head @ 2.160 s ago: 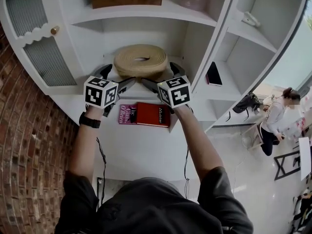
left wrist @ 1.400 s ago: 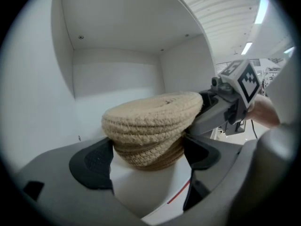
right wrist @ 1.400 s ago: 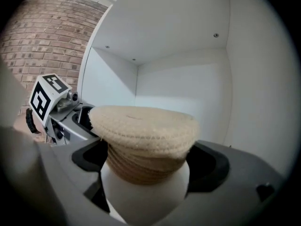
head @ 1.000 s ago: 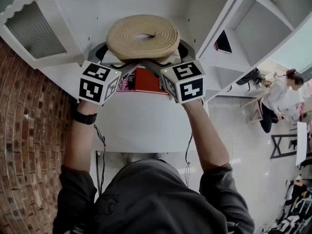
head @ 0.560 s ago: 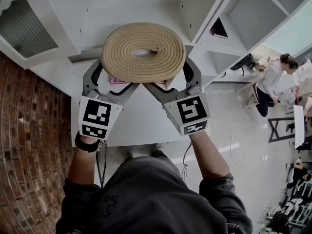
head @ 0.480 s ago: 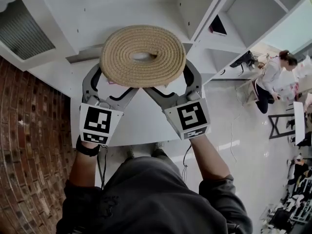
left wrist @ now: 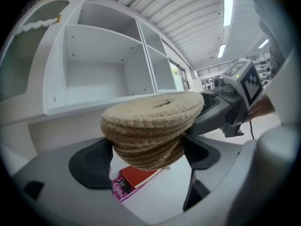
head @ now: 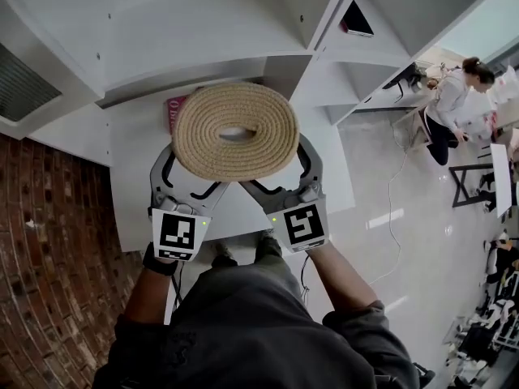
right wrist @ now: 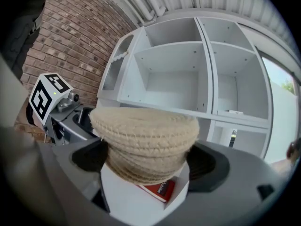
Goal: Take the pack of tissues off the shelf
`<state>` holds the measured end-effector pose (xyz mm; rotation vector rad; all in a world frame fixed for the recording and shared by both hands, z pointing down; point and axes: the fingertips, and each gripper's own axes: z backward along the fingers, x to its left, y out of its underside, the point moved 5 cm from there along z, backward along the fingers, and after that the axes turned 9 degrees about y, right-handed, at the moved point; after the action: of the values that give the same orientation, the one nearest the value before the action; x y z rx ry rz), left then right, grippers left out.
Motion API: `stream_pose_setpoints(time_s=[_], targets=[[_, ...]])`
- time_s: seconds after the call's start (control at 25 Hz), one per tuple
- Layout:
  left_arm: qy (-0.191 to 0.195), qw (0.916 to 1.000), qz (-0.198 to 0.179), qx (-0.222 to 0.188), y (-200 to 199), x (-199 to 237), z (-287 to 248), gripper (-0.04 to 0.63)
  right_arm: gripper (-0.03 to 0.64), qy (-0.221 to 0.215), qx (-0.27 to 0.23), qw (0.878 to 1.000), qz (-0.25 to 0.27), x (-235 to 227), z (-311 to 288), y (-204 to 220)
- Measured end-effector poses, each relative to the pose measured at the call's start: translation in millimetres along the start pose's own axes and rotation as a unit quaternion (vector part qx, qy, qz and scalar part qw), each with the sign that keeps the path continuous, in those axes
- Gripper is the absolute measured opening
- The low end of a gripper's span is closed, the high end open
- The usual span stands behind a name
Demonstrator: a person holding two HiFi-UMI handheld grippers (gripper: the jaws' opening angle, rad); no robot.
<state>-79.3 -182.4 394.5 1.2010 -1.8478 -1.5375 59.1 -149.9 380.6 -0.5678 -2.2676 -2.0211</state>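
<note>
The tissue pack [head: 235, 132] is an oval holder of woven straw-coloured rope with a slot in its top. It hangs in the air in front of the white shelf unit [head: 203, 31], off the board. My left gripper [head: 185, 173] is shut on its left end, my right gripper [head: 284, 177] on its right end. In the left gripper view the pack [left wrist: 150, 131] fills the space between the dark pads [left wrist: 91, 164]. In the right gripper view the pack [right wrist: 146, 135] sits the same way between the pads [right wrist: 207, 166]. The fingertips are hidden under the pack.
A red book [left wrist: 138, 175] and a magenta book [left wrist: 120, 187] lie on the lower shelf board under the pack. The compartment [right wrist: 174, 86] behind is bare. A brick wall [head: 49, 241] stands at the left. A person [head: 454, 96] stands far off on the right.
Both grippers have drawn the tissue pack out of its compartment and back toward the person's body. The shelf has slid away toward the top of the head view.
</note>
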Motion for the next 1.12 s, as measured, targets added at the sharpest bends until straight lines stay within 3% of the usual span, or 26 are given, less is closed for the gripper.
stream_pose_setpoints(time_s=[0.6, 1.12], targets=[[0.042, 0.9955, 0.041, 0.074, 140.8, -29.8, -73.5, 0.472, 0.523, -0.004, 0.067, 0.995, -0.074, 19.1, -30.6, 164.6], [0.073, 0.9861, 0.075, 0.129, 247.9, -40.7, -134.9, 0.472, 0.523, -0.013, 0.127, 0.987, -0.102, 30.8, -66.0, 282.2]])
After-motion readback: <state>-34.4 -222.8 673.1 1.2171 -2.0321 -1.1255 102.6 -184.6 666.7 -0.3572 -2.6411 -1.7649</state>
